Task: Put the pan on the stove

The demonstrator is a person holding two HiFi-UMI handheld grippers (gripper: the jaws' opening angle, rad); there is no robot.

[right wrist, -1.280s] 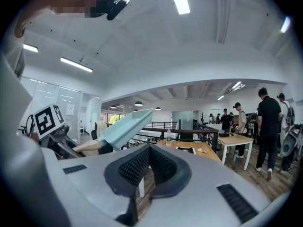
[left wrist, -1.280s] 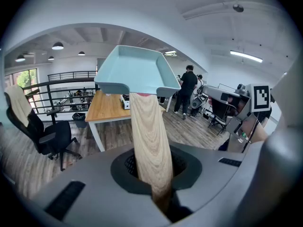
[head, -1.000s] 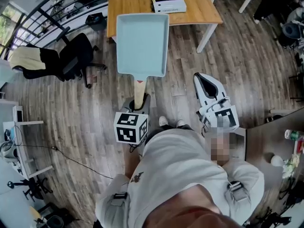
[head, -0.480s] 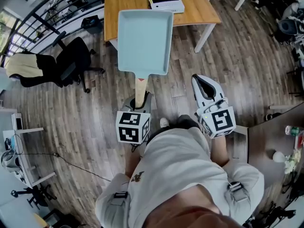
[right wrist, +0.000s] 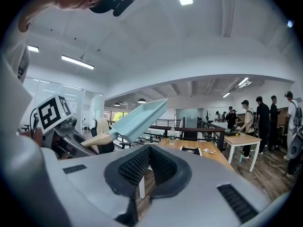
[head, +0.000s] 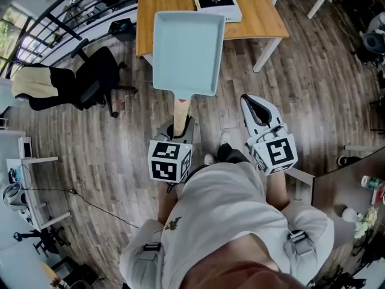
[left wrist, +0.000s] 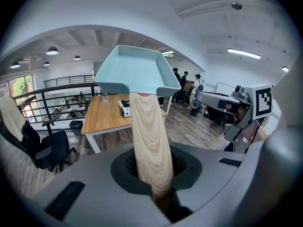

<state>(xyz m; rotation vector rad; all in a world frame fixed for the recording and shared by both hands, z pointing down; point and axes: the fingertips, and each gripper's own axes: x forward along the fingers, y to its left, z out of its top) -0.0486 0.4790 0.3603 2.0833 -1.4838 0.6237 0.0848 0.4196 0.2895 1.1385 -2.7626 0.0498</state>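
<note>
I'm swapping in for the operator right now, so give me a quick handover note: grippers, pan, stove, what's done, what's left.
Left gripper: shut on the wooden handle of the light blue pan, carried in the air above the floor.
Right gripper: open, empty.
Stove: on the wooden table ahead, nothing on it.
Done: pan picked up.
Left: reach the table, set the pan on the stove, release.
</note>
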